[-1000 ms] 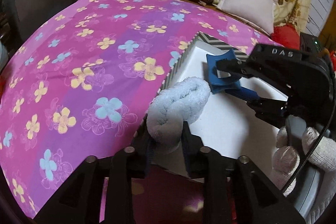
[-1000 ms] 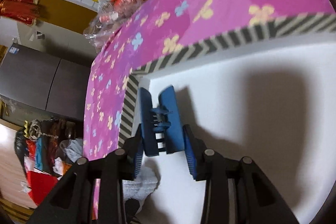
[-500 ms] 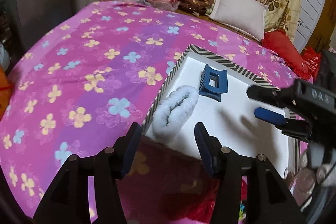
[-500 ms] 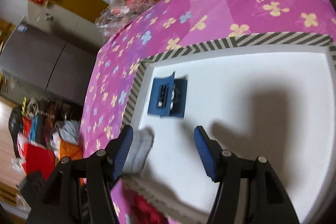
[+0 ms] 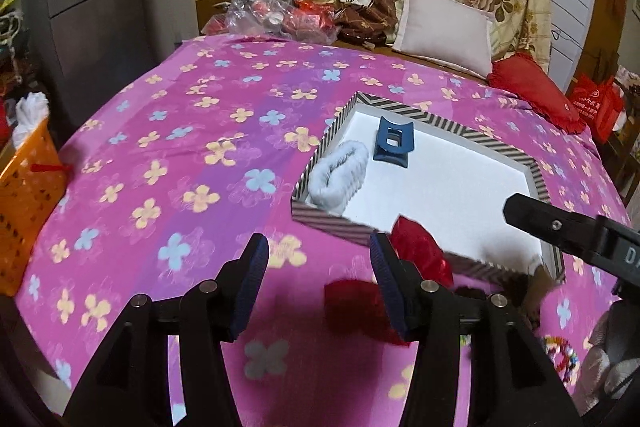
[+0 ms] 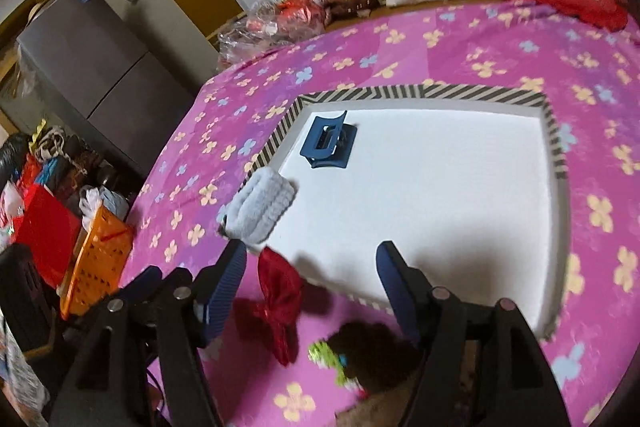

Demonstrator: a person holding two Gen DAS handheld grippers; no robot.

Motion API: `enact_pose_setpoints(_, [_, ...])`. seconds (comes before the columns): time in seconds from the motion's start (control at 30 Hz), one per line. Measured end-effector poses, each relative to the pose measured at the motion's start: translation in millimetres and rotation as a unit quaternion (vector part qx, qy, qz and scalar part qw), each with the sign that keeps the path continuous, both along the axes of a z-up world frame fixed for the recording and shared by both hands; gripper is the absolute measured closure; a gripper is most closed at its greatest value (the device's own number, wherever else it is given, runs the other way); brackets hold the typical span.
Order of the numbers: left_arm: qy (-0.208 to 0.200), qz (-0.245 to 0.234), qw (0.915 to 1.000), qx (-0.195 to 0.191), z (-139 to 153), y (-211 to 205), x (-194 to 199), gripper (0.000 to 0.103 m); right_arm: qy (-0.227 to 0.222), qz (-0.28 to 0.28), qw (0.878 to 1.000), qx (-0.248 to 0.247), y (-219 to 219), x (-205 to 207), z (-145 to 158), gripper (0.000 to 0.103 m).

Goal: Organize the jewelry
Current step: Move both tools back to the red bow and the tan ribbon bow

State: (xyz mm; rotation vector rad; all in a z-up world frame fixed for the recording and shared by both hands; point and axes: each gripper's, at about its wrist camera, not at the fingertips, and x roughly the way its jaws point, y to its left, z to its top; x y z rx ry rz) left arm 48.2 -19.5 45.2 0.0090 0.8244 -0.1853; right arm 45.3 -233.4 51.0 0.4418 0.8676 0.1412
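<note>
We have let go of the scrunchie (image 5: 340, 173) and hair clip (image 5: 392, 145) in the tray (image 5: 452, 131); both grippers, left gripper (image 5: 316, 287) and right gripper (image 6: 312, 291), now gape wide, pulled back toward the red bow (image 6: 280, 303).

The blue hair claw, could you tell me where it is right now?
The blue hair claw lies in the striped tray's far left corner, just beyond the white scrunchie.

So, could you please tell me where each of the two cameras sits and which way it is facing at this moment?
Left wrist: on the left gripper, above the near edge of the striped tray, looking across the floral bedspread; its open fingers, the right gripper's tip and a gloved hand show.
Right wrist: on the right gripper, looking down into the tray; its open fingers show.
Both share: the blue hair claw, white scrunchie and red bow.
</note>
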Motion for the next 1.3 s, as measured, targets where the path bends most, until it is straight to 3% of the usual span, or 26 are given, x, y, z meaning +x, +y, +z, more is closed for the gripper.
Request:
enact_pose_setpoints(0.13, [-0.012, -0.005, 0.9999, 0.006, 5, -1, -20, 0.042, -0.014, -0.005, 1.0, -0.026, 3, -29, 8, 0.024])
enact_pose_setpoints(0.47, [-0.039, -0.022, 0.9986, 0.025, 10, -11, -63, 0.042, -0.041, 0.002, 0.995, -0.095, 10, -90, 20, 0.024])
enact_pose_setpoints(0.9, [-0.014, -0.018, 0.9996, 0.014, -5, -2, -89, 0.042, -0.033, -0.01, 0.989, -0.142, -8, -147, 10, 0.024])
enact_pose_setpoints(1.13, [0.001, -0.015, 0.9999, 0.004, -11, 2, -90, 0.042, -0.016, 0.002, 0.992, -0.124, -7, -150, -4, 0.024])
enact_pose_setpoints(1.3, [0.016, -0.018, 0.9994, -0.024, -14, 8, -83, 0.042, -0.012, 0.009, 0.993, -0.117, -3, -144, -10, 0.024])
